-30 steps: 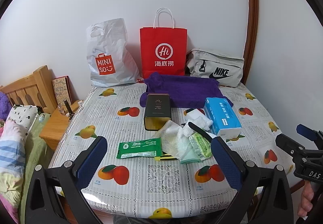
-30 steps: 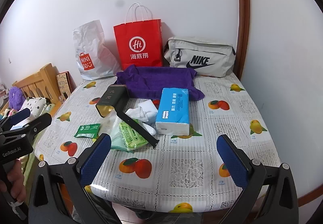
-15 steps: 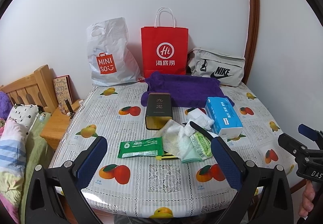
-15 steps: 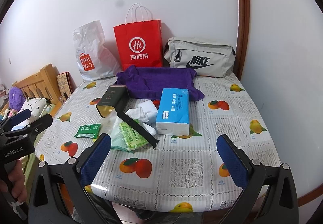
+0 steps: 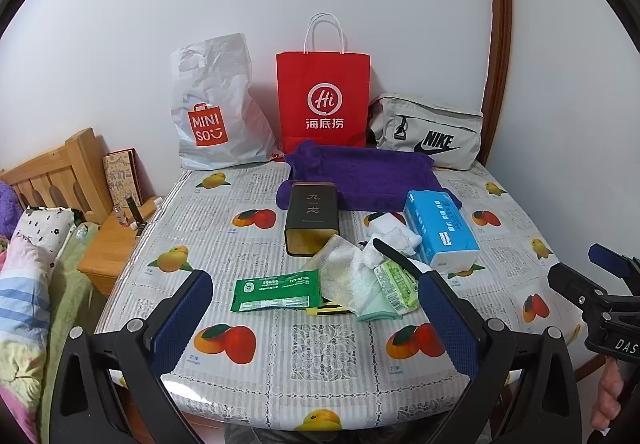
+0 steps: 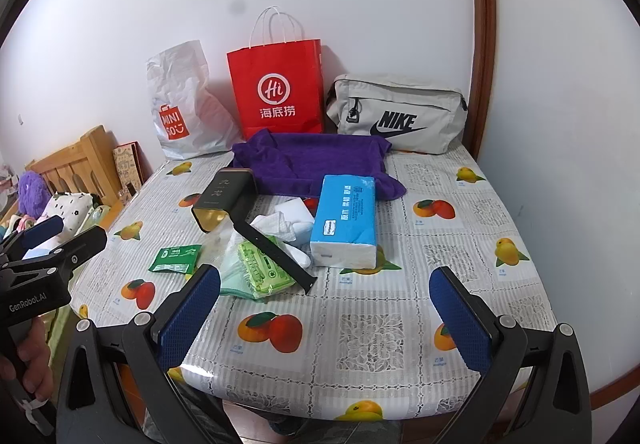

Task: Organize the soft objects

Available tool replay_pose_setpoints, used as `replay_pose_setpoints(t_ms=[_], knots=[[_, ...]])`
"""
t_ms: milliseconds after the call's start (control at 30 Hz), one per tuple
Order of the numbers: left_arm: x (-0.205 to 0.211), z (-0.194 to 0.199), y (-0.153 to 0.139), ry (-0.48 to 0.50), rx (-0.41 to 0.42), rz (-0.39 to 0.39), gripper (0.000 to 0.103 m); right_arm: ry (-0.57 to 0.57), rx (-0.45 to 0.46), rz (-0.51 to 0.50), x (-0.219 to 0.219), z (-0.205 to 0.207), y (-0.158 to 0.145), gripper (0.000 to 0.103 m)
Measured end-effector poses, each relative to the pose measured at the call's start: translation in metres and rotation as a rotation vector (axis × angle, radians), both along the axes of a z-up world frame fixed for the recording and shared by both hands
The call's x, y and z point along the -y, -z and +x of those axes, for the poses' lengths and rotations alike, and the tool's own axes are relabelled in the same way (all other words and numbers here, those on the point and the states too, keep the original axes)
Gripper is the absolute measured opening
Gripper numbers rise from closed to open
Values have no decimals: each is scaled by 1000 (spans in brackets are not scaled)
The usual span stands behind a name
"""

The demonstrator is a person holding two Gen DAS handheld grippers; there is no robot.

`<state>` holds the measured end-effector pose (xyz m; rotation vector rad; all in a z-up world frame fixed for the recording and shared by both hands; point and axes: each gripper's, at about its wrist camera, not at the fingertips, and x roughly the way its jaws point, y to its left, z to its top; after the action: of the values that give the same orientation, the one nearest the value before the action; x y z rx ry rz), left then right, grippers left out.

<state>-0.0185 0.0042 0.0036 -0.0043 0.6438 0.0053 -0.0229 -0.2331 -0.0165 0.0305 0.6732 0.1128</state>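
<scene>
A purple towel (image 5: 360,174) (image 6: 312,160) lies at the back of the table. In front of it sit a blue tissue pack (image 5: 438,226) (image 6: 346,218), white socks (image 5: 394,234) (image 6: 288,226), a pale cloth (image 5: 346,280), a green wipes packet (image 5: 278,290) (image 6: 176,258) and a light green packet (image 5: 396,284) (image 6: 262,270). A black strap (image 6: 276,250) lies across the pile. My left gripper (image 5: 316,318) hovers open above the near table edge, short of the pile. My right gripper (image 6: 324,320) is open too, holding nothing.
A dark tea tin (image 5: 312,218) (image 6: 226,198) lies left of the socks. Against the wall stand a white Miniso bag (image 5: 212,112), a red paper bag (image 5: 322,100) and a grey Nike bag (image 5: 428,136). A bed and wooden nightstand (image 5: 110,240) are at left.
Both grippers have drifted very slightly; the scene sits a touch lower and further right in the left view. Nothing on the table has moved.
</scene>
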Motion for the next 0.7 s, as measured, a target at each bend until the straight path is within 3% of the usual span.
replay_pose_setpoints(t_ms=[400,700], knots=[[1,0,1,3,-6,-7,103,0,3,-4,0,-1,-1,103],[-3,9,18,57,-47,3,103,-26,-26,-8,-4,10,12,103]])
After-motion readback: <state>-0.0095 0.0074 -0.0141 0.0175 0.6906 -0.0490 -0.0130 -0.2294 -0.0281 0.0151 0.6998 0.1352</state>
